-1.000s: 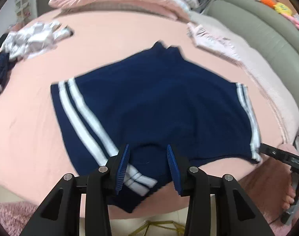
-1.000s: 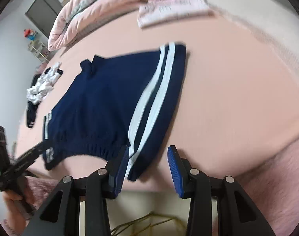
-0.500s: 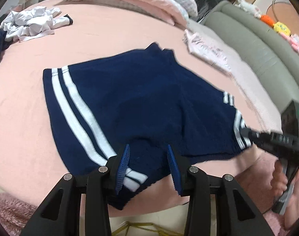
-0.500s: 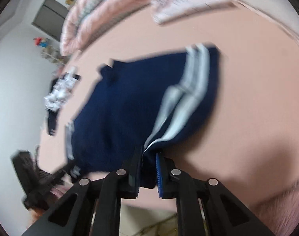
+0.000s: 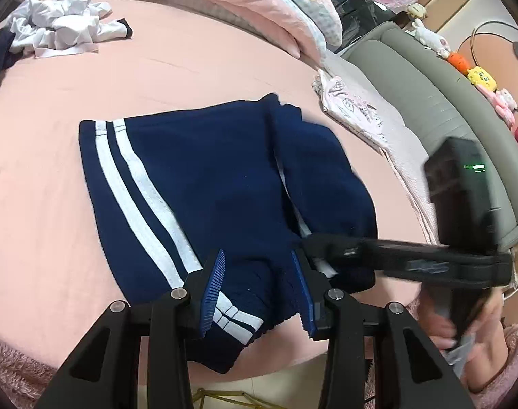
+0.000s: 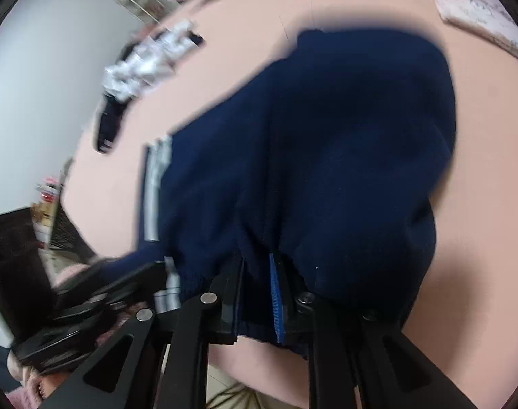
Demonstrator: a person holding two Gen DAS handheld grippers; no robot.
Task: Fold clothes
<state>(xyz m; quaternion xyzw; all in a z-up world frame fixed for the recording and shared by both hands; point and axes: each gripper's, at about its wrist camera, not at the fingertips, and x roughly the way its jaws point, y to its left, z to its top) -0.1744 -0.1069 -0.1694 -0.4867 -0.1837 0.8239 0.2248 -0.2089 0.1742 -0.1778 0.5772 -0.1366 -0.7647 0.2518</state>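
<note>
Right now navy shorts (image 5: 204, 184) lie on the pink bed (image 5: 37, 156), right half folded over toward the left. Right tongs (image 6: 255, 293) clamped on the waistband edge, jaws opening slightly, fabric between them. Left tongs (image 5: 259, 293) partly apart, straddling the near waistband by the white stripes; can't tell if pads press it. Crumpled white clothes (image 5: 61, 30) far left.

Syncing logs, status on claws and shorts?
Right claw clamped on shorts waistband corner, jaws easing open slightly, right half folding over. Left claw pinning near waistband. Nothing in the way.
</note>
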